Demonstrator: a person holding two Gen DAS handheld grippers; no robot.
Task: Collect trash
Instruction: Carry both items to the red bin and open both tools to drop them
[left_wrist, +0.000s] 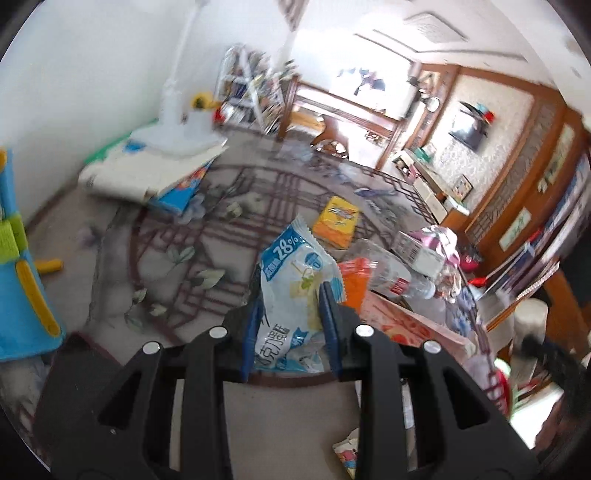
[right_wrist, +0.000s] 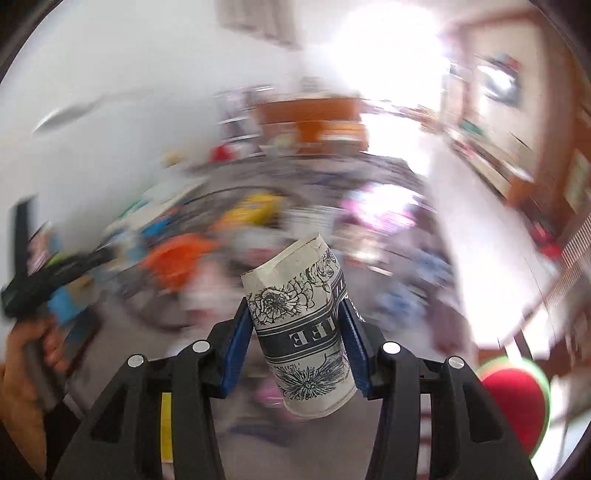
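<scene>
- Cluttered living-room floor, covered by a patterned rug (left_wrist: 207, 236), is seen beneath both grippers, with wooden furniture and a bright window at the far end.
- Nearest in the left wrist view, the left gripper (left_wrist: 291, 295) is closed on a white-and-blue snack wrapper (left_wrist: 295, 280); the limp film is pinched low so that its printed upper half stands clear above the jaws.
- In the right wrist view, the right gripper (right_wrist: 295, 314) is clamped on a paper coffee cup (right_wrist: 303, 325), held upside down and slightly crushed at its raised end; a grip across the cup's middle is judged to keep it from slipping.
- Both pieces of trash are thus held off the floor, seemingly for carrying to a bin, which cannot be seen.
- Just beyond the wrapper, an orange packet (left_wrist: 354, 277), a clear plastic bottle (left_wrist: 388, 269) and a small carton (left_wrist: 421, 251) are piled together, still to be collected.
- Farther out, a yellow packet (left_wrist: 336, 221) lies alone on the rug.
- At the left edge of the blurred right wrist view, the person's hand (right_wrist: 26, 369) is seen around the other gripper's handle.
- Farthest back, a white fan stand (left_wrist: 173, 110) rests on a folded mat by the wall.
</scene>
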